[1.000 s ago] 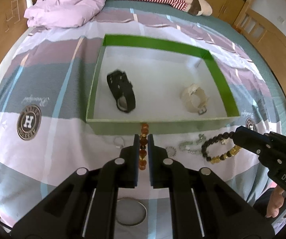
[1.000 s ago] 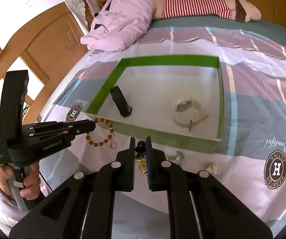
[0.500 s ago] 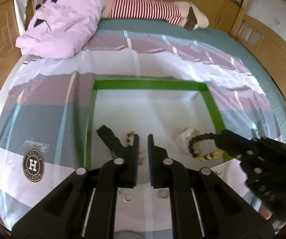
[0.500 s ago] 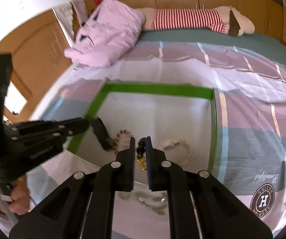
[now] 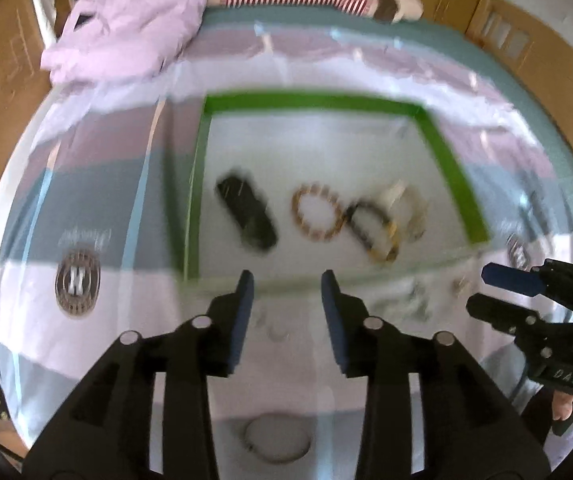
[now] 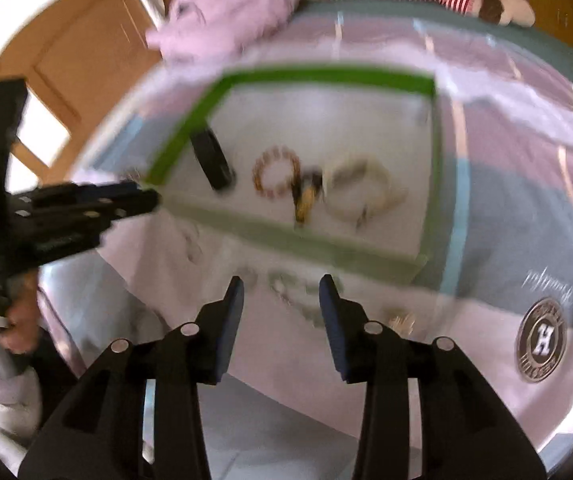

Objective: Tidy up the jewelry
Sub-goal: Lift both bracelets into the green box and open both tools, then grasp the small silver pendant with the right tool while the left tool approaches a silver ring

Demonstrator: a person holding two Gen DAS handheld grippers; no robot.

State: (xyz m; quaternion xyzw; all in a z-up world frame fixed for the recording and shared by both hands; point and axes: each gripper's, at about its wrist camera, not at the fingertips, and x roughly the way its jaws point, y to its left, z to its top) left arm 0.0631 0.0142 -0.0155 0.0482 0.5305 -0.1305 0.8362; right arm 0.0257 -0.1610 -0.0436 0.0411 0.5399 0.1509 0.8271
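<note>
Both grippers, left gripper (image 5: 287, 280) and right gripper (image 6: 281, 284), had jaws spread apart, grasping nothing; amber beaded bracelet (image 5: 317, 218) and black-and-gold beaded bracelet (image 5: 374, 232) lay at frame centre inside green-rimmed shallow white box (image 5: 310, 102).

My left gripper (image 5: 287, 294) hung with its jaws spread wide and empty, just short of the green-rimmed box (image 5: 310, 101). Inside lay a black watch (image 5: 247, 217), an amber bead bracelet (image 5: 317, 217) and a dark bead bracelet (image 5: 373, 233), touching what was probably a cream watch (image 5: 408, 204), blurred. My right gripper (image 5: 476, 289) was parted too.
</note>
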